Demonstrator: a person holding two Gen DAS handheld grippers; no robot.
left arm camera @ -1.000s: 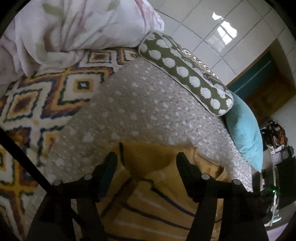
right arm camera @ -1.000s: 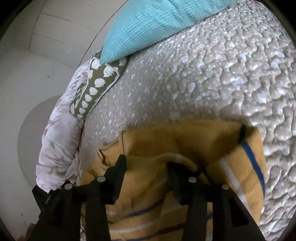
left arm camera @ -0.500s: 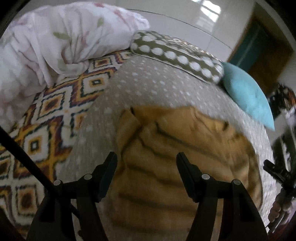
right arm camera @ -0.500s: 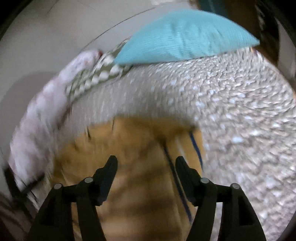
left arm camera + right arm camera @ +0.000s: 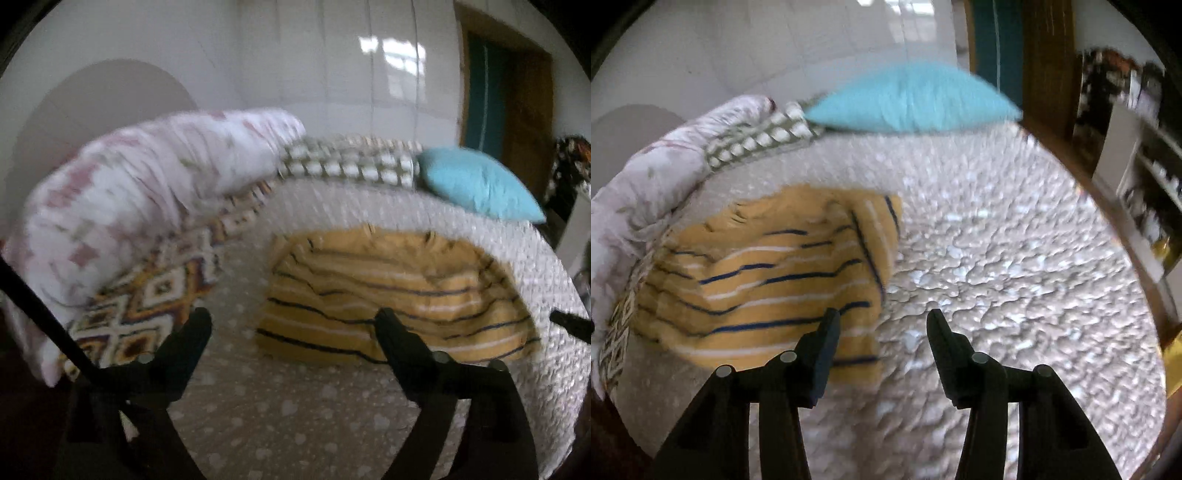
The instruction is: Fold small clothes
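Note:
A small yellow garment with navy and white stripes (image 5: pixel 391 295) lies folded and rumpled on the grey dotted bedspread (image 5: pixel 295 413). It also shows in the right wrist view (image 5: pixel 775 273), left of centre. My left gripper (image 5: pixel 293 321) is open and empty, held back from the garment's near edge. My right gripper (image 5: pixel 882 317) is open and empty, with its left finger over the garment's near right corner and its right finger over bare bedspread (image 5: pixel 1015 266).
A floral duvet (image 5: pixel 147 184) is bunched at the left over a patterned blanket (image 5: pixel 159 295). A green dotted pillow (image 5: pixel 351 164) and a teal cushion (image 5: pixel 476 184) lie at the bed's far end. A wooden door frame (image 5: pixel 1049 66) and shelves (image 5: pixel 1137 155) stand at the right.
Both grippers have let go of the garment and pulled back and up from it. The garment now lies whole on the bedspread, farther from both cameras. Both views are motion-blurred.

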